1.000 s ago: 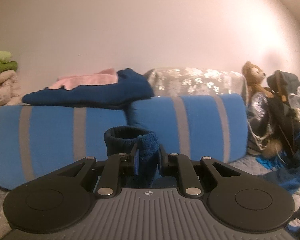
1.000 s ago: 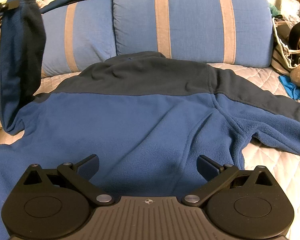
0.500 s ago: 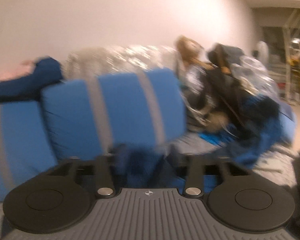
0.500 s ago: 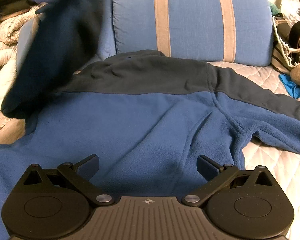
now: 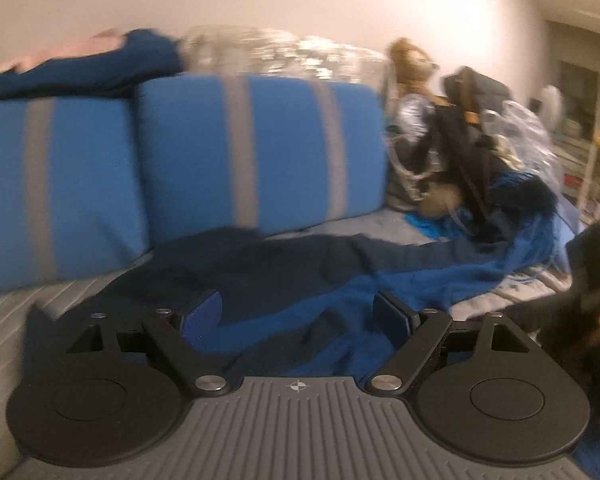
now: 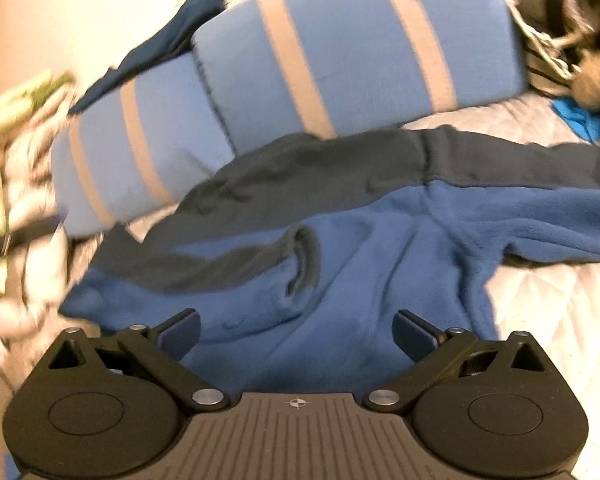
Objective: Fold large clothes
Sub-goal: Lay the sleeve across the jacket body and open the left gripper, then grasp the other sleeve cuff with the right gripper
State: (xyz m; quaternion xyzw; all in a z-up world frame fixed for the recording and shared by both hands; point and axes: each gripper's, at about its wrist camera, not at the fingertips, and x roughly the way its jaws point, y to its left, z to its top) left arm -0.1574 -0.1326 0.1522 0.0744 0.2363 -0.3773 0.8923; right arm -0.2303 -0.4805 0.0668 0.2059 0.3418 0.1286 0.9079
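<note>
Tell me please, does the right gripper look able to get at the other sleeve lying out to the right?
Probably yes: the right gripper is open and empty, and the sleeve lies flat on the quilt with nothing over it.

— That looked like a home, a lived-in bedroom or lounge.
— Agreed: blue striped cushions stood against the wall, over a quilted cover, beside a teddy bear and piled bags.

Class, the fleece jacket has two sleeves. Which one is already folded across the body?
The sleeve on the picture's left in the right wrist view: it lies doubled over the blue fleece jacket, cuff near the middle. The other sleeve stretches outward across the quilt.
</note>
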